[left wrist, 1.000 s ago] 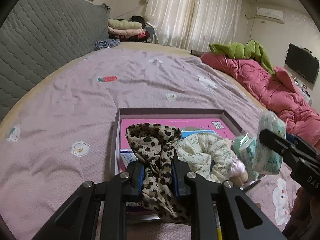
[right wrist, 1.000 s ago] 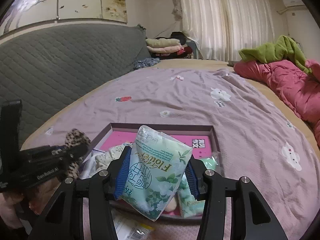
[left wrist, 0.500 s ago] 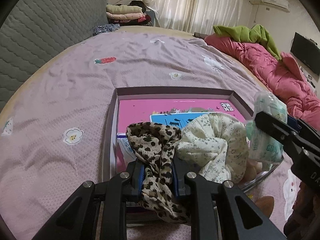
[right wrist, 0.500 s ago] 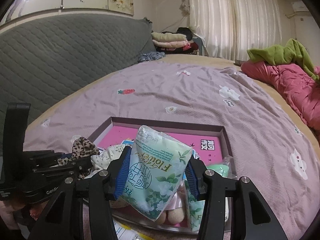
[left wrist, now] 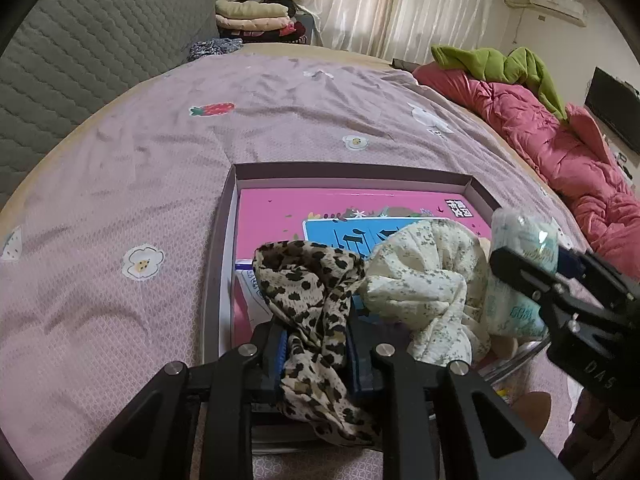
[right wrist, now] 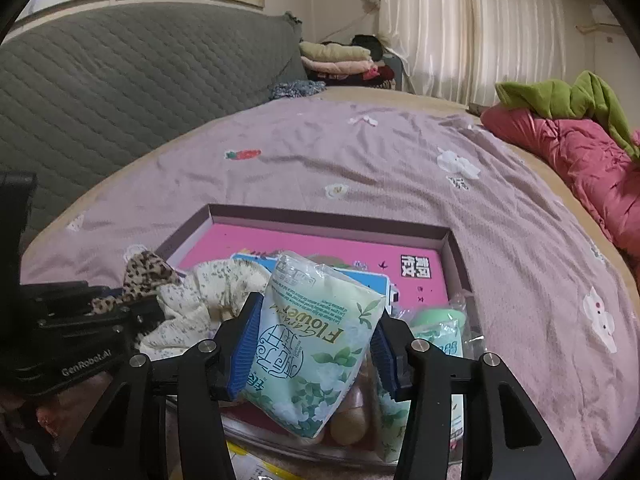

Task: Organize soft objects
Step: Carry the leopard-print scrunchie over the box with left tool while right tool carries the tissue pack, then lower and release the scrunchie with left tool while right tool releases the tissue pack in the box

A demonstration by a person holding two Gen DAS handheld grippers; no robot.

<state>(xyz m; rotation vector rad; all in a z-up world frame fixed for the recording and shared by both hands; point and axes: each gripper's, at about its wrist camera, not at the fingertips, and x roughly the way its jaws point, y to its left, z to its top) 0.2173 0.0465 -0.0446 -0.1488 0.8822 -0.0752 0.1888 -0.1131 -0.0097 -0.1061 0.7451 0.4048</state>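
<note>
Leopard-print cloth (left wrist: 316,320) is clamped between the left tool's (left wrist: 316,354) closed-in fingers, hanging at the near edge of the shallow box (left wrist: 218,240). Just right, the right tool (right wrist: 312,346) pinches a green tissue pack (right wrist: 316,340) beside the cream floral cloth (left wrist: 428,280). Beyond lies the bed's purple cover (left wrist: 280,120).

The leopard scarf (left wrist: 316,312), tan with black spots, hangs crumpled over the near left part of the box (left wrist: 352,172), one end bunched up, the other trailing down. Just right of it and touching it, the cream floral cloth (left wrist: 432,280) lies in a loose heap inside the box, on its pink bottom. The tissue pack (right wrist: 316,344), pale green with leaf print and the word "Flower", stands tilted above the box's near right part. Another pack (right wrist: 440,332) lies in the box behind it.
</note>
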